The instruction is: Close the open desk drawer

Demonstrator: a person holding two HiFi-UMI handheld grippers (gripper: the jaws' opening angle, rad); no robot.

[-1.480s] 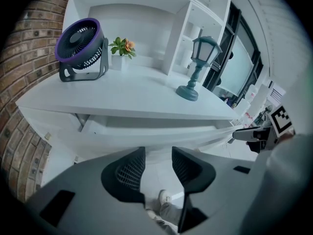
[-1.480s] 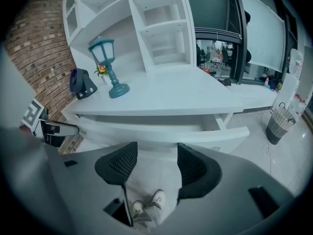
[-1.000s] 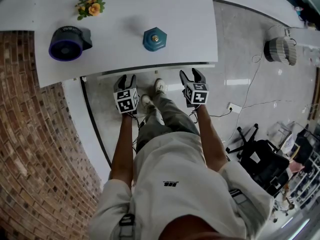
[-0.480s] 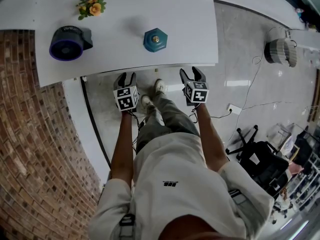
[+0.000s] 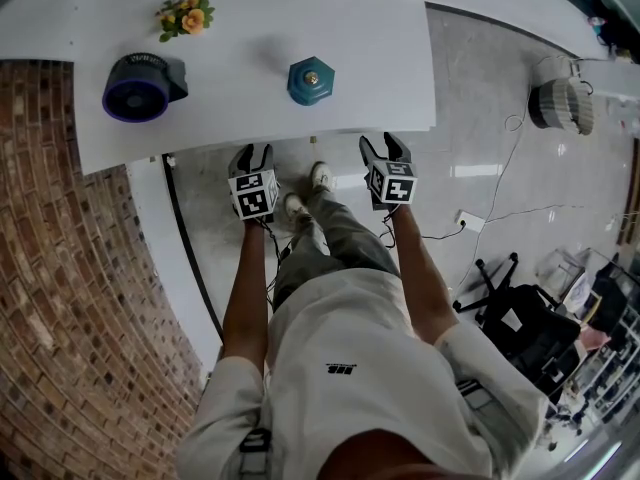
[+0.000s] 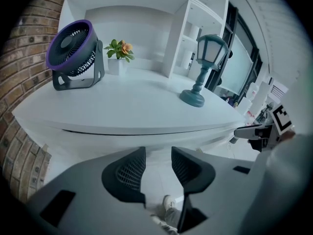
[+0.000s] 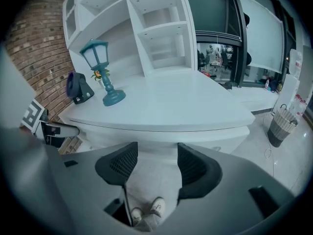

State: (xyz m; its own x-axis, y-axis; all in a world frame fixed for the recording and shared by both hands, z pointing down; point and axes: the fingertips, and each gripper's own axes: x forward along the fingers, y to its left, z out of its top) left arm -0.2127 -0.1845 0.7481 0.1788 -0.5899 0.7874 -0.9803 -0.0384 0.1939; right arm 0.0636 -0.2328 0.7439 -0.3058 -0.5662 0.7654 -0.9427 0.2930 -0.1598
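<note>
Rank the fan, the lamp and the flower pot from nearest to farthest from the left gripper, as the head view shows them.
1. Lamp, middle of the desk, ahead and right of the left gripper.
2. Fan, on the desk's left.
3. Flower pot, far back left.

Purple fan near potted flowers; teal lantern well apart, rightward; wicker basket on floor.

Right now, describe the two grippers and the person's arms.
Both the left gripper and right gripper have dark, curved jaws with grid-textured inner pads on a grey body. Each carries a cube with black-and-white square markers. The person's forearms are bare below short pale sleeves.
</note>
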